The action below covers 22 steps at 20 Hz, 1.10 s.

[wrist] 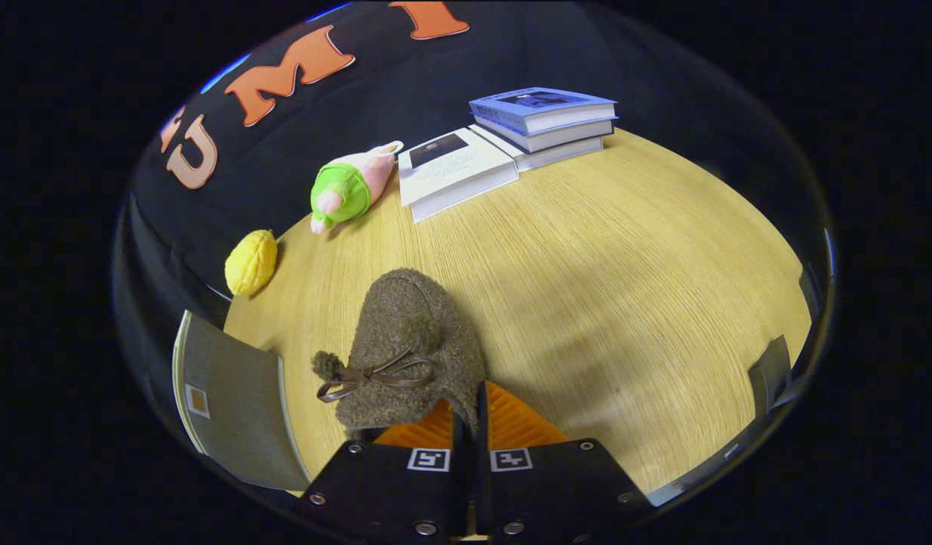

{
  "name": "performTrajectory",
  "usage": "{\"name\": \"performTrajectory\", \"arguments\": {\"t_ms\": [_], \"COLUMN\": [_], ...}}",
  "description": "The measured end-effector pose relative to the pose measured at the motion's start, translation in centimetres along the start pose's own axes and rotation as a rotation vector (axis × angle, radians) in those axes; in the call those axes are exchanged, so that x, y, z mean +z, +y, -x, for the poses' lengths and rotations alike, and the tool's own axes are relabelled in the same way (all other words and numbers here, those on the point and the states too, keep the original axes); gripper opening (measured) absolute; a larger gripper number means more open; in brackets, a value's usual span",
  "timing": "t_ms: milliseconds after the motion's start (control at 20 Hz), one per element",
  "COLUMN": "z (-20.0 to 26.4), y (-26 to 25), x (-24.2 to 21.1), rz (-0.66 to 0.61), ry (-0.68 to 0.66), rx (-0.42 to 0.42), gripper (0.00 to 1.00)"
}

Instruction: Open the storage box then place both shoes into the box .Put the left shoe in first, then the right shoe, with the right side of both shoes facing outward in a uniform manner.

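the brown fleece slipper (413, 348), with a leather bow and pompoms, sits pinched at its heel rim in the nearly closed tool (469, 424), toe toward 12 o'clock; its heel is hidden behind the fingers. a grey panel (235, 409) at 9 o'clock is cut off. on the wooden bench (624, 303): yellow plush (251, 262) at 10, green-pink plush (350, 189) at 11, stacked books (545, 121) at 1.

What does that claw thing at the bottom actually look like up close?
The claw is two blocky black bodies side by side, each carrying a small square black-and-white marker and silver screw heads at the corners. From each body a wedge-shaped finger with a finely ribbed face tapers forward. No cables or sleeve are visible.
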<state>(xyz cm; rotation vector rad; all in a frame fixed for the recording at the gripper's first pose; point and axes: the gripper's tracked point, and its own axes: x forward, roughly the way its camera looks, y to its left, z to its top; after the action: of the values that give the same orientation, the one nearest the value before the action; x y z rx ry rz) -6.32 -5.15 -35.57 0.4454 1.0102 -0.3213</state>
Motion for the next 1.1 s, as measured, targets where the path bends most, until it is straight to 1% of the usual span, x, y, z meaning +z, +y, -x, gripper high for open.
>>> {"name": "performTrajectory", "arguments": {"t_ms": [200,350,550,750,850,950,1100], "z": [2.5,4.4,7.4,9.2,9.3,9.6,9.9], "y": [3.6,7.4,13.7,19.1,21.8,23.6,26.1], "x": [1.4,2.3,2.9,2.6,2.4,1.6,1.1], "rz": [0.025,0.041,0.071,0.129,0.138,0.151,0.18], "ry": [-0.043,-0.071,-0.105,-0.122,-0.114,-0.091,-0.101], "rx": [0.058,0.125,0.243,0.321,0.358,0.377,0.383], "gripper": [0.05,0.05,0.05,0.05,0.05,0.05,0.05]}}
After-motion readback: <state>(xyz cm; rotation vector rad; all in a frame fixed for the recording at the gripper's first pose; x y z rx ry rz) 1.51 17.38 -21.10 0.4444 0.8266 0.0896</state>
